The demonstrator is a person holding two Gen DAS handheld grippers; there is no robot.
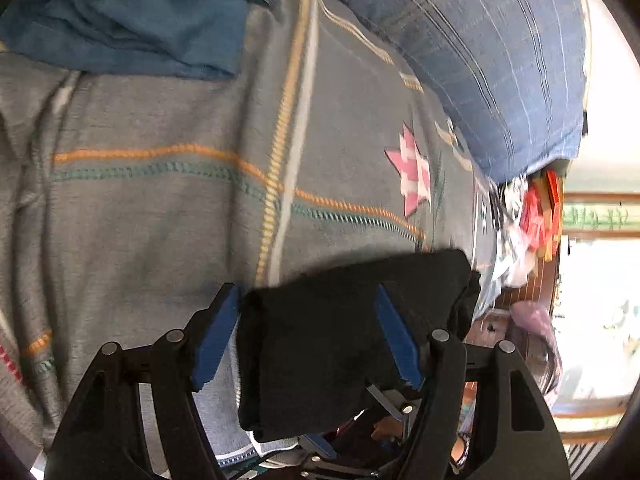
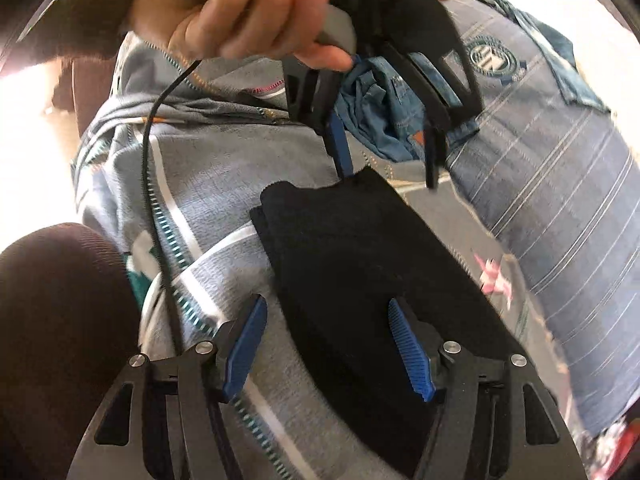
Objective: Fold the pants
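Black pants [image 1: 340, 332] lie folded into a compact flat bundle on a grey bedspread [image 1: 152, 208] with orange and teal stitched lines. My left gripper [image 1: 306, 292] is open at one end of them. One blue pad stands beside the bundle's edge and the other over the cloth, neither pressing. In the right wrist view the same pants [image 2: 360, 248] stretch away from my right gripper [image 2: 326, 304], which is open over their near end. The left gripper [image 2: 386, 160] shows at the far end, held by a hand [image 2: 260, 12].
Crumpled blue denim clothes [image 1: 120, 20] lie at the far side of the bedspread. A blue striped pillow [image 1: 500, 60] lies next to the pants. A black cable [image 2: 152, 160] hangs from the left gripper. A person's dark-clad knee [image 2: 60, 320] is near the right gripper. Colourful clutter [image 1: 536, 216] sits beyond the bed's edge.
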